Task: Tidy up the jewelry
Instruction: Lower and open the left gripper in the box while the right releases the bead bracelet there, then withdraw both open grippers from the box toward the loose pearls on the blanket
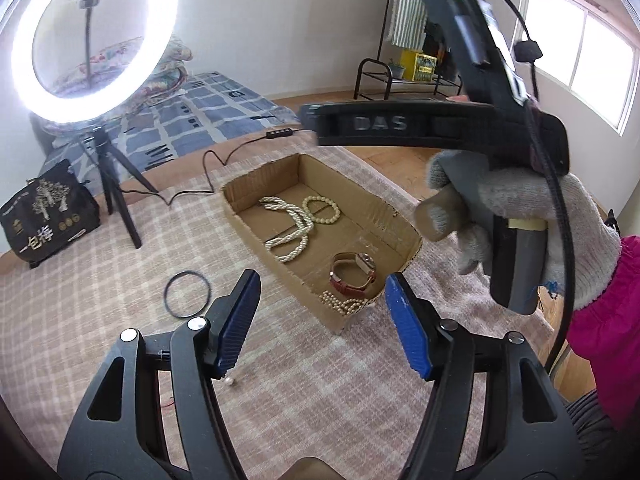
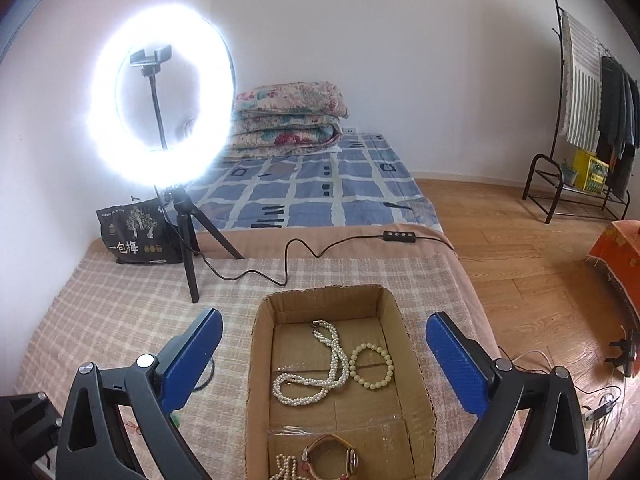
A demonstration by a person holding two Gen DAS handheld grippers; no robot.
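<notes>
Left wrist view has the bed cover [image 1: 100,320] filling most of the shot, with the cardboard box [image 1: 404,228] sitting on it, long axis running away from the camera toward upper left. Inside the box, going by size: a twisted pearl necklace [image 1: 290,232], a brown-strap watch [image 1: 354,276], a pale bead bracelet [image 1: 322,209], and a small pearl strand [image 1: 344,304] in the near corner. So most of the jewelry looks sorted already.

What's left outside: a black ring [image 1: 187,294] lying flat on the cover, just left of the box, and a single pearl [image 1: 229,381] right by the left gripper's near finger. The left gripper [image 1: 320,328] is spread wide and holding nothing. The ring lies ahead and to its left, close by, so the left side is probably the one to grab it.

The right gripper [image 2: 324,360] is also spread apart and empty, hovering over the box with the necklace and bracelet between its fingers. From the left camera the gloved right hand [image 1: 520,224] is up high and well off from the ring.
</notes>
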